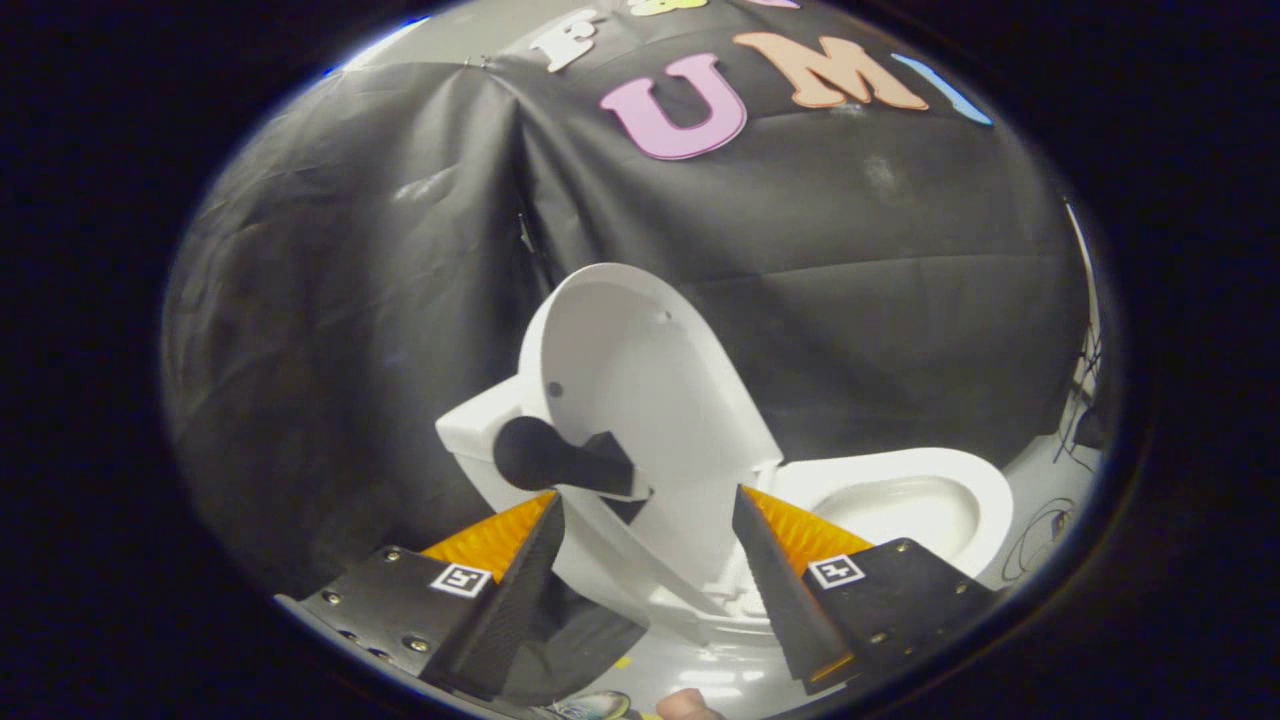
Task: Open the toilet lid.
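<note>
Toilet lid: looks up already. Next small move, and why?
Probably just back the gripper straight away. The toilet lid stands raised with its inner face toward the camera, the bowl is exposed beside it, and the open fingers flank the lid's lower part, apparently without pressing on it.

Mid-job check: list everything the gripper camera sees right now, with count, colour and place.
toilet lid: one, white, raised upright, just ahead of the fingers
toilet bowl: one, white, uncovered, beyond the right finger
toilet tank: one, white, behind the lid
black handle: one, on the tank's side, above the left finger
booth wall: black cloth, behind the toilet
floor: pale, under the toilet
cables: dark, beyond the bowl
gripper: one, fingers open, apart, holding nothing
</note>
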### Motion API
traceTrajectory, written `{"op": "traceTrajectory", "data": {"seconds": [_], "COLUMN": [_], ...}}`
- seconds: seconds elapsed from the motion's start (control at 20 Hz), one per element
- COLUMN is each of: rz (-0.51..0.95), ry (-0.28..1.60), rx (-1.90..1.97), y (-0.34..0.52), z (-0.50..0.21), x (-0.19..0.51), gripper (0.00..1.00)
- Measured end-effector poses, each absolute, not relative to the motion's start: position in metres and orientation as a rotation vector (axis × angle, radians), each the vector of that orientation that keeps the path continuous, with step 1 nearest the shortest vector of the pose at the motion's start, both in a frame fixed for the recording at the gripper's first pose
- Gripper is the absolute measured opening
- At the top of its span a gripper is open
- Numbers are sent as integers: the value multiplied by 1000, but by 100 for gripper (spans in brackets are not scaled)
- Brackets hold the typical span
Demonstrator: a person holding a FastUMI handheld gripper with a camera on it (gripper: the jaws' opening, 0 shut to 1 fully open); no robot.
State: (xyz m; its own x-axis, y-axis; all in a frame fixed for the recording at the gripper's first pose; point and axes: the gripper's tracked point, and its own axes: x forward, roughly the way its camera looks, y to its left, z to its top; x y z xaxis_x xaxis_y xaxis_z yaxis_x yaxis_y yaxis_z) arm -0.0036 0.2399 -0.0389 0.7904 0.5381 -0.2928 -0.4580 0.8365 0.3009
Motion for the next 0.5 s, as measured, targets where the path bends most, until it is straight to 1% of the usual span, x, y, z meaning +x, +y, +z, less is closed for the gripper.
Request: {"op": "traceTrajectory", "data": {"seconds": [0.5], "rz": [467], "ry": [273], "rx": [156], "y": [155], "z": [5], "x": [-8], "gripper": [99]}}
